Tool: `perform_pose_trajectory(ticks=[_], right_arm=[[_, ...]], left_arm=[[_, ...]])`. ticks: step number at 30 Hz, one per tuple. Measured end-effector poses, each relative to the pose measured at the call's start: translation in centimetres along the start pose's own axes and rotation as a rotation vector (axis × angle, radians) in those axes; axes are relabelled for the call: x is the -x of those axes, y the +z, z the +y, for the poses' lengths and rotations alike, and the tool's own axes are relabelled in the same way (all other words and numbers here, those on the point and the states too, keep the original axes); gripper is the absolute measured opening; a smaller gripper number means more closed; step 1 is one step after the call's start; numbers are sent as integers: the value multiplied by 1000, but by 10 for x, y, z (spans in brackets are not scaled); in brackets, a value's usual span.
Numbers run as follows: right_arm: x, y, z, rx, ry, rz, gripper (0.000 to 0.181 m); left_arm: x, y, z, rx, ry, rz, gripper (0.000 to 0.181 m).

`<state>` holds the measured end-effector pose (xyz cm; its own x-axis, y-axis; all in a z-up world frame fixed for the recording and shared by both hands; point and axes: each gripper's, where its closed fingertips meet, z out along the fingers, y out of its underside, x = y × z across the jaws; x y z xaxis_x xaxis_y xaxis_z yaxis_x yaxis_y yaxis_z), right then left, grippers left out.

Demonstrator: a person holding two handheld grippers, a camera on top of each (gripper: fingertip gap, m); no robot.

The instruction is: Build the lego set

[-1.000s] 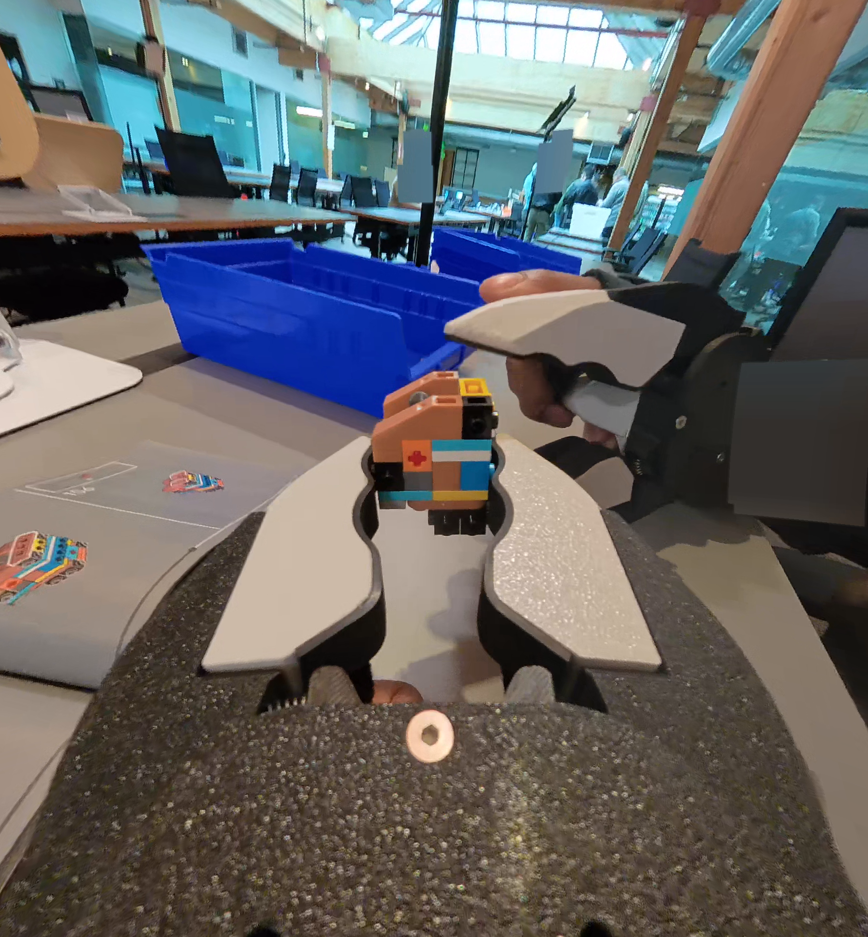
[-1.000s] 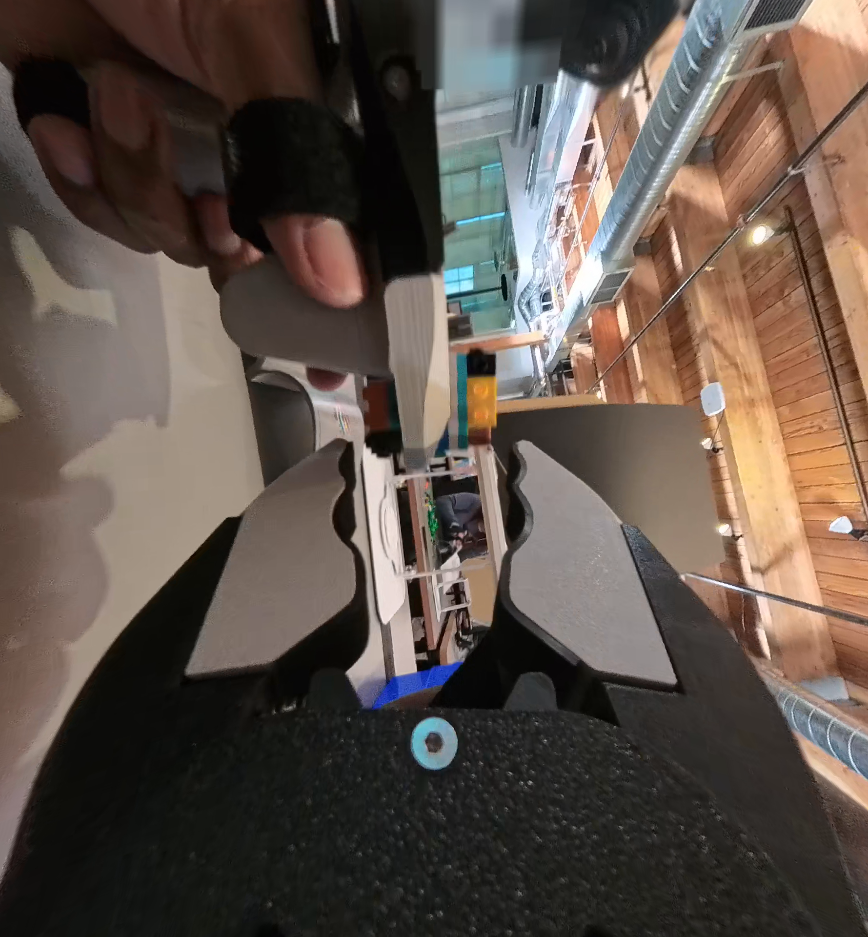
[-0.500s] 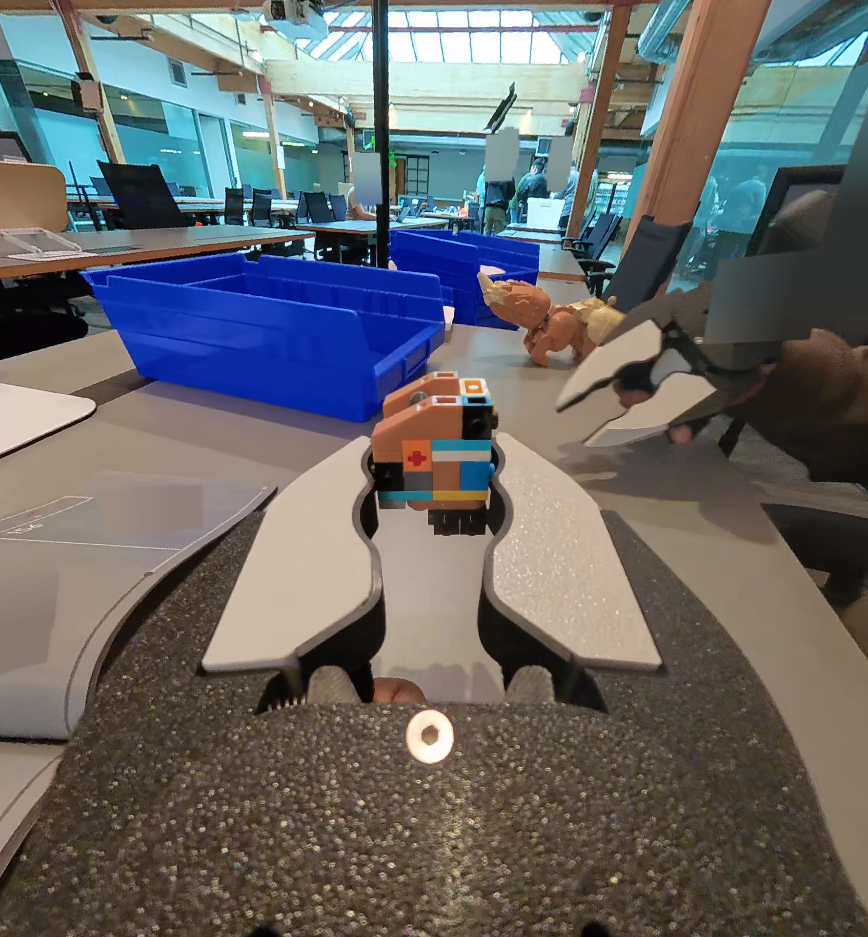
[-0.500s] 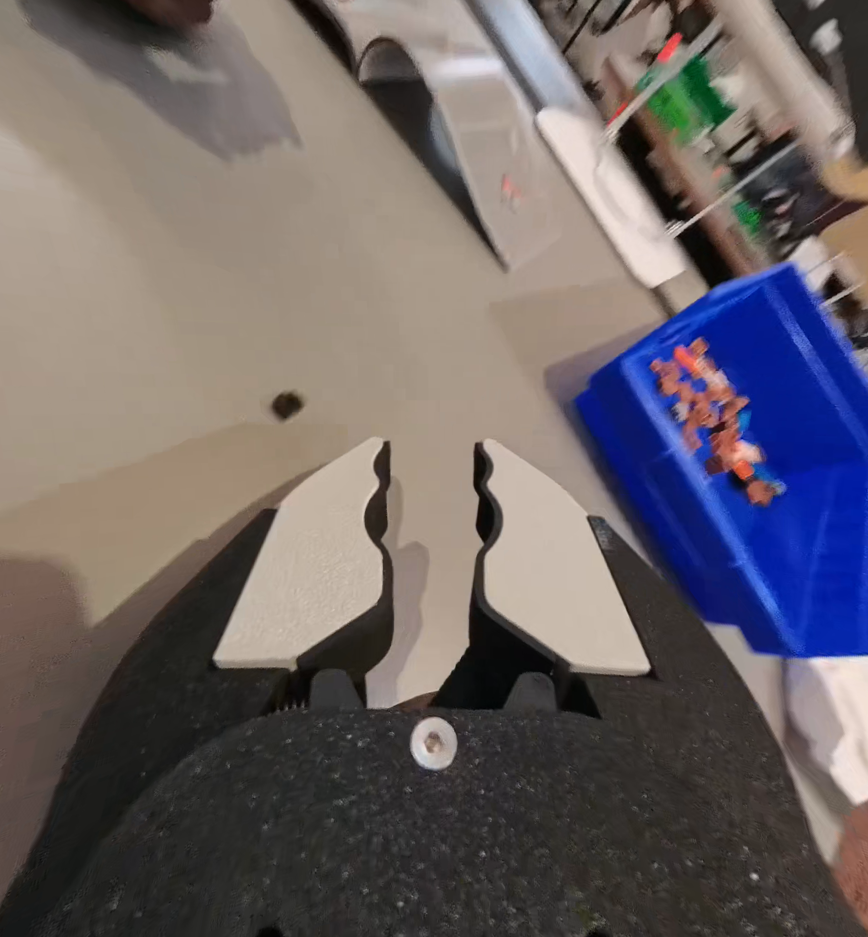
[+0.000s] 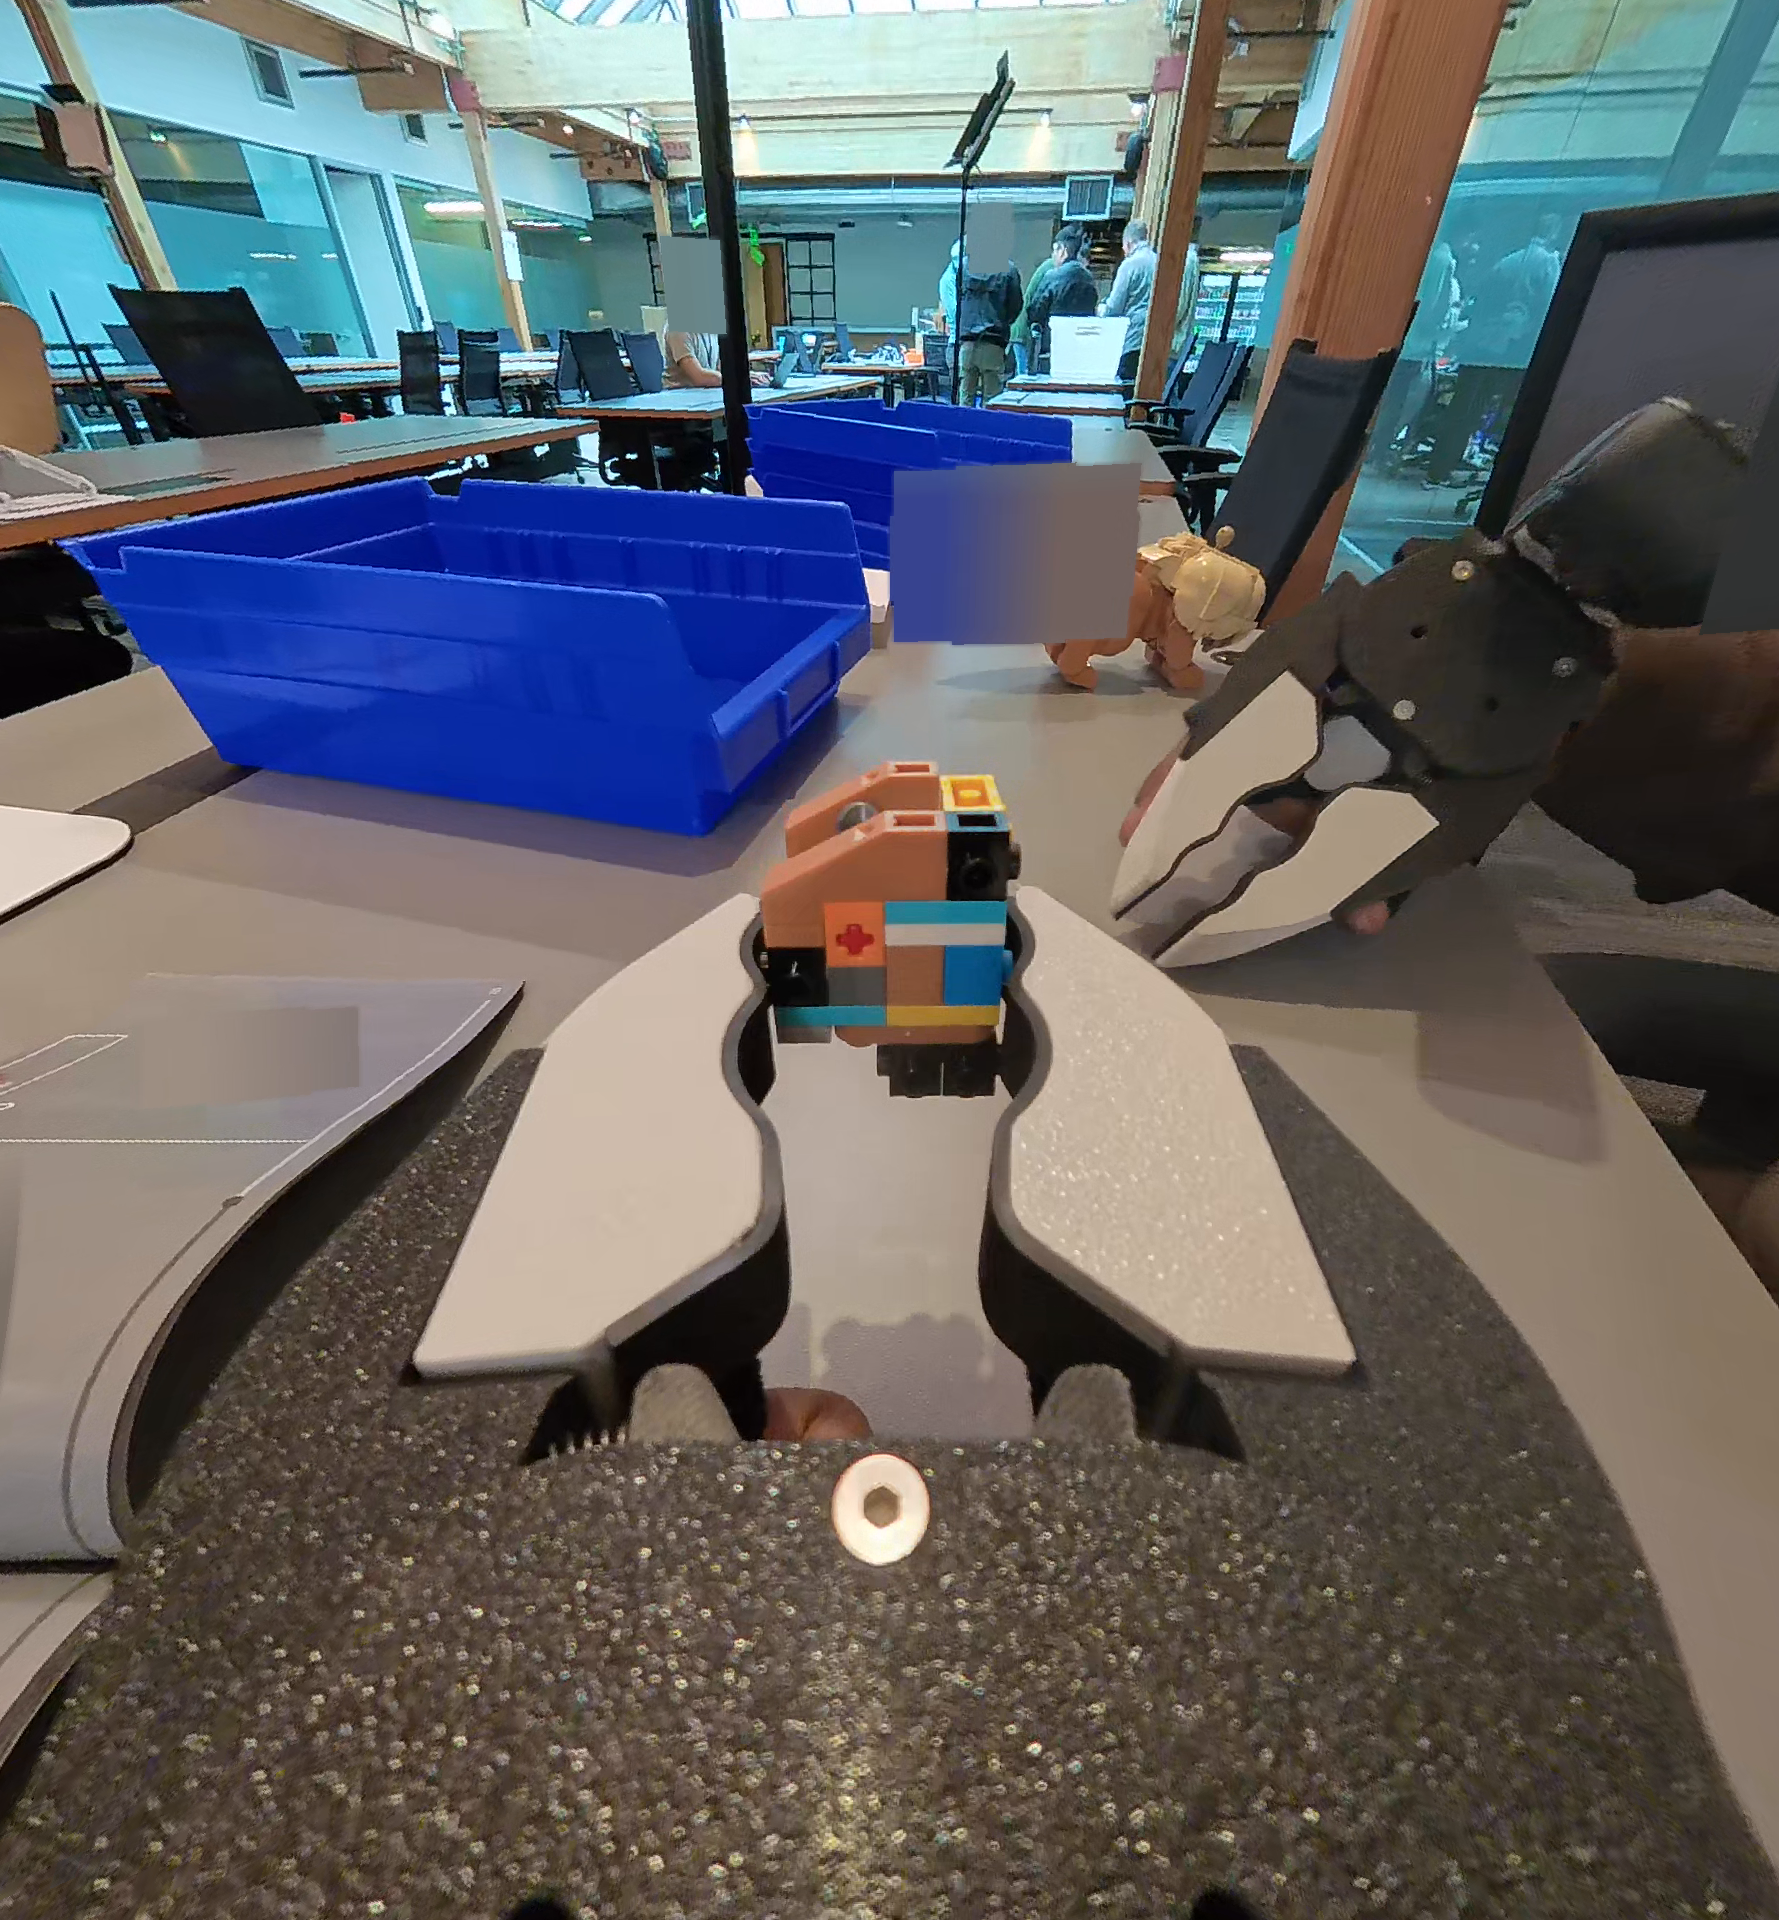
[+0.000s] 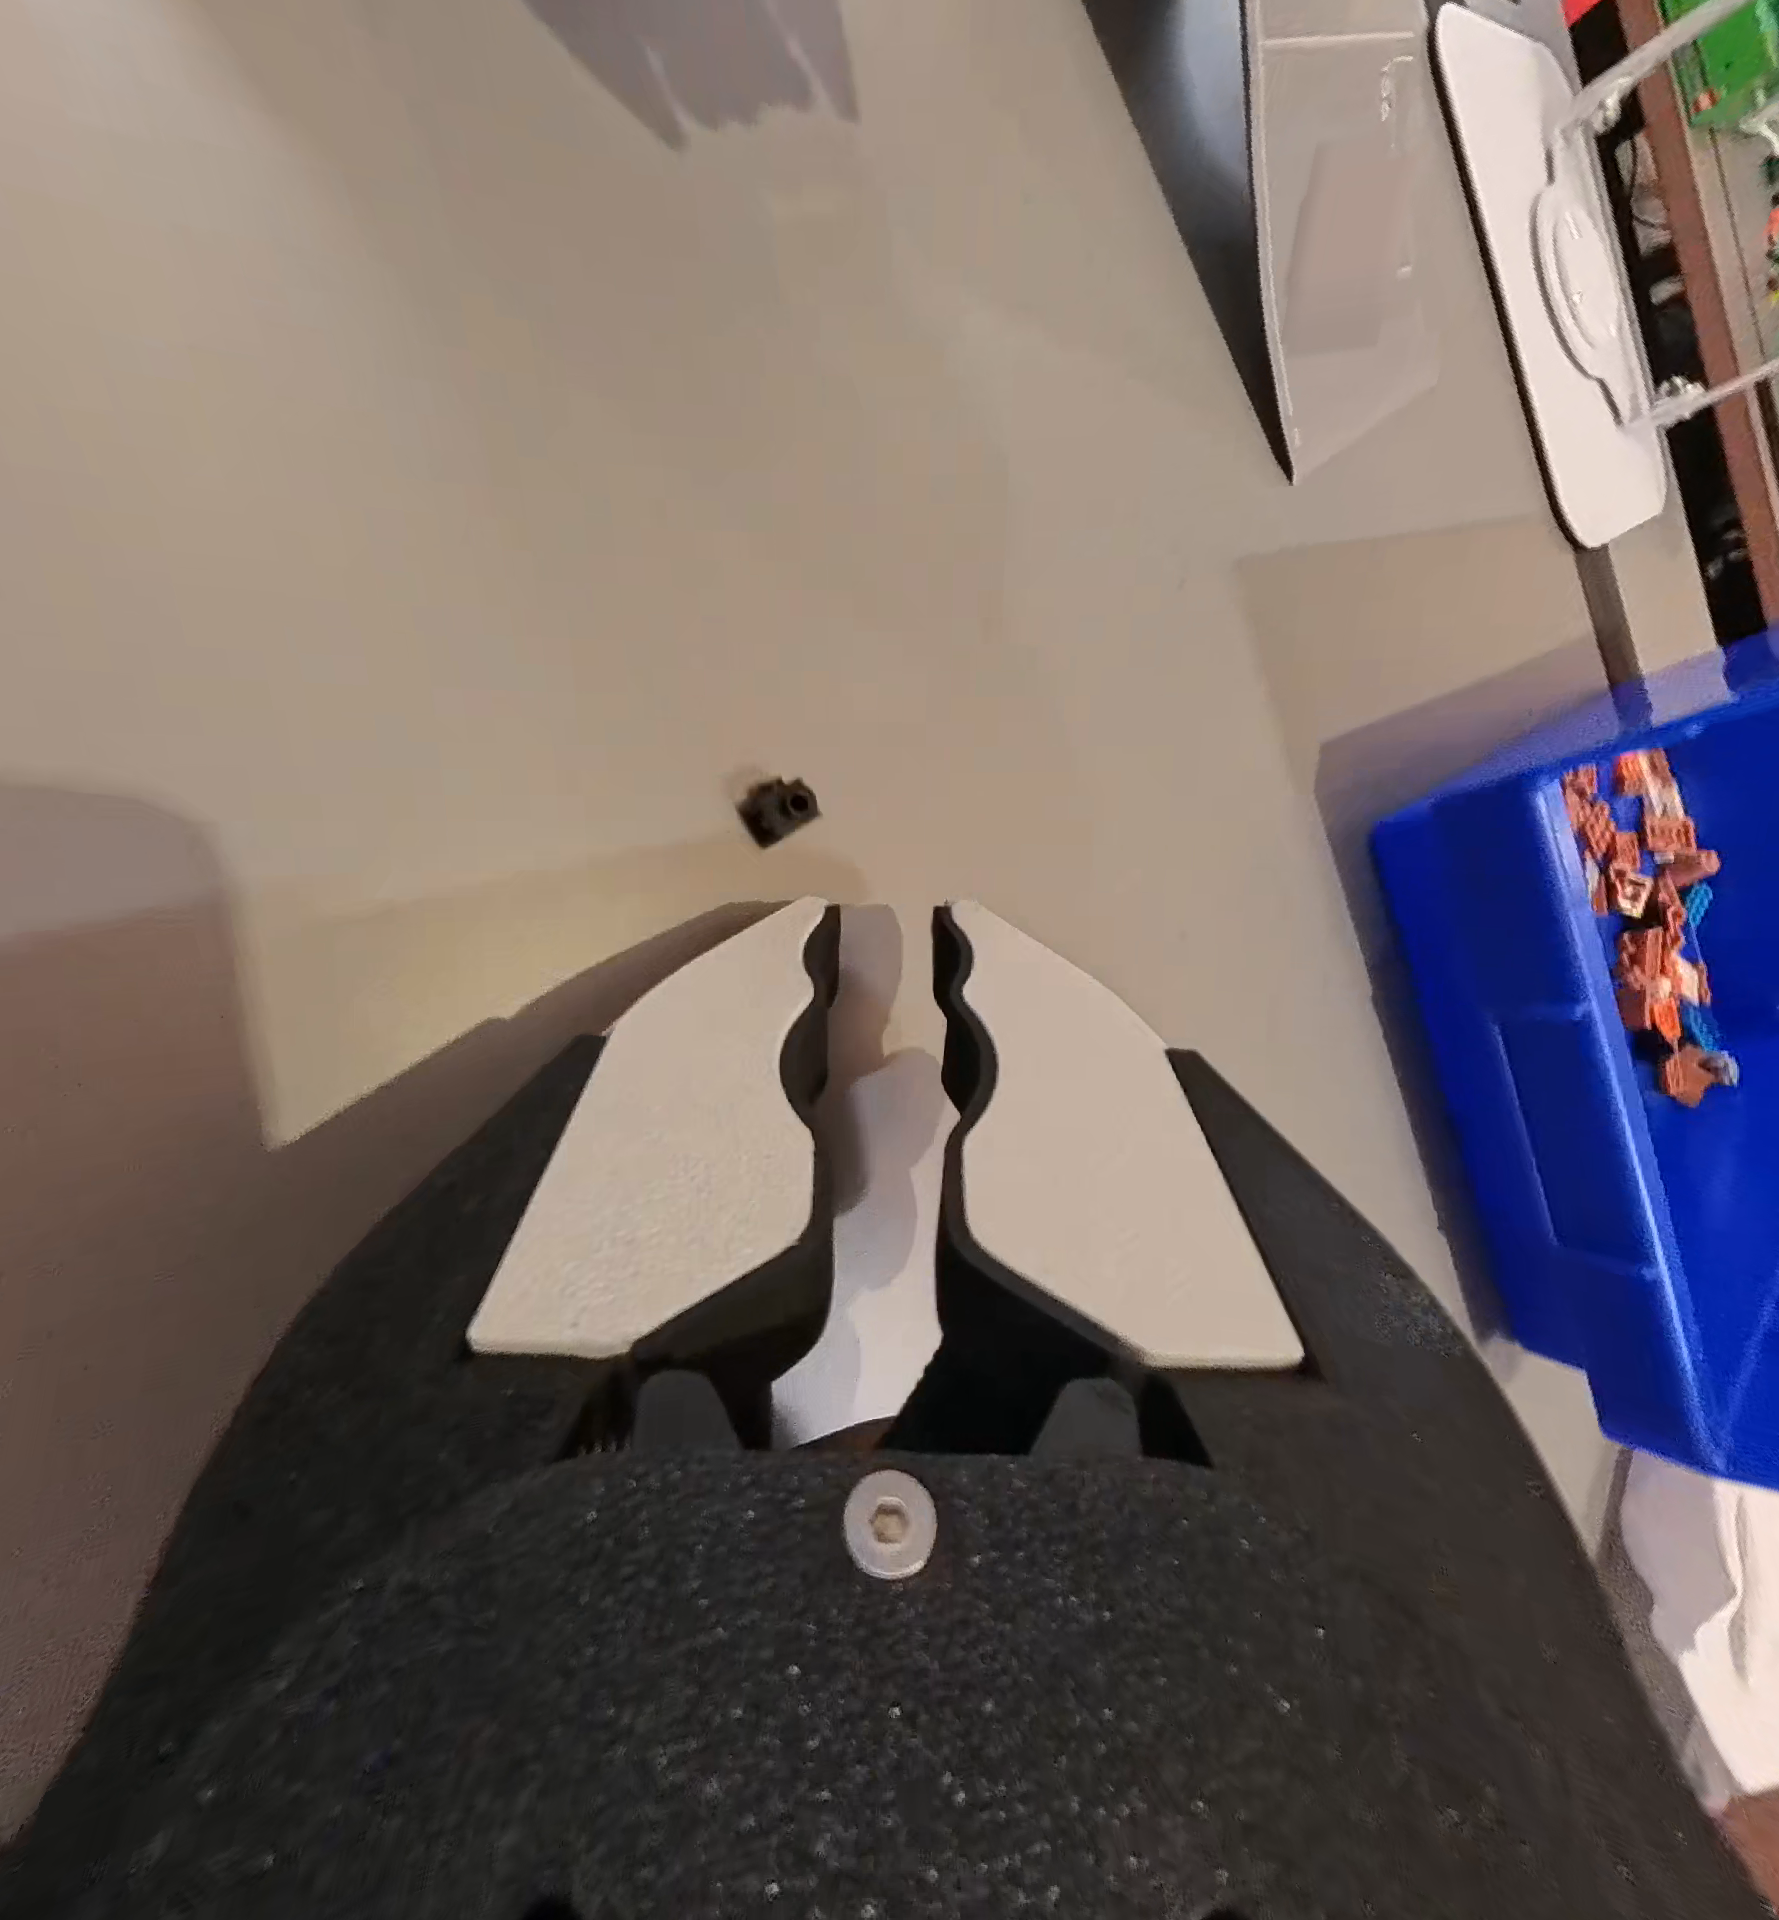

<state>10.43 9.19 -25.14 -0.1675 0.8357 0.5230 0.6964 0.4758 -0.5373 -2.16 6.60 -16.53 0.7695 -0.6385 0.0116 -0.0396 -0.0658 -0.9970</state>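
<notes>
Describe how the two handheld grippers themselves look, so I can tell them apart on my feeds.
Both look alike: the left gripper and right gripper have two flat pale-grey fingers with wavy black inner edges, on a speckled black body with one silver hex screw. In the left wrist view, the right gripper shows a black plate with small screws.

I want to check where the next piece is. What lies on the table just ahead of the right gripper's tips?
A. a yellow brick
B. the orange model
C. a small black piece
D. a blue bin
C: a small black piece lies alone on the table just beyond the open right gripper; the bin is off to the side, and the model is in the left gripper.
</notes>
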Motion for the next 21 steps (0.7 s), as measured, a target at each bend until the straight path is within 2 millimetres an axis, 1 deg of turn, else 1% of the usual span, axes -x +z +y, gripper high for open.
perform_pose_trajectory(ticks=[7,10,13,16,19,21], right_arm=[[8,12,-22,-12,-88,-11,19],[12,14,-29,-32,-107,-32,22],[13,12,-33,-48,-146,-68,24],[14,9,-35,-76,-200,-154,24],[22,5,-34,-74,-267,-311,24],[22,5,-33,-57,-305,-381,24]], left_arm=[[1,0,0,-4,-9,2,41],[0,0,-1,-5,-9,3,41],[1,0,-1,-4,-10,2,41],[1,0,0,-1,-7,0,41],[2,-1,-1,-7,-19,3,41],[3,-2,-2,-13,-33,8,41]])
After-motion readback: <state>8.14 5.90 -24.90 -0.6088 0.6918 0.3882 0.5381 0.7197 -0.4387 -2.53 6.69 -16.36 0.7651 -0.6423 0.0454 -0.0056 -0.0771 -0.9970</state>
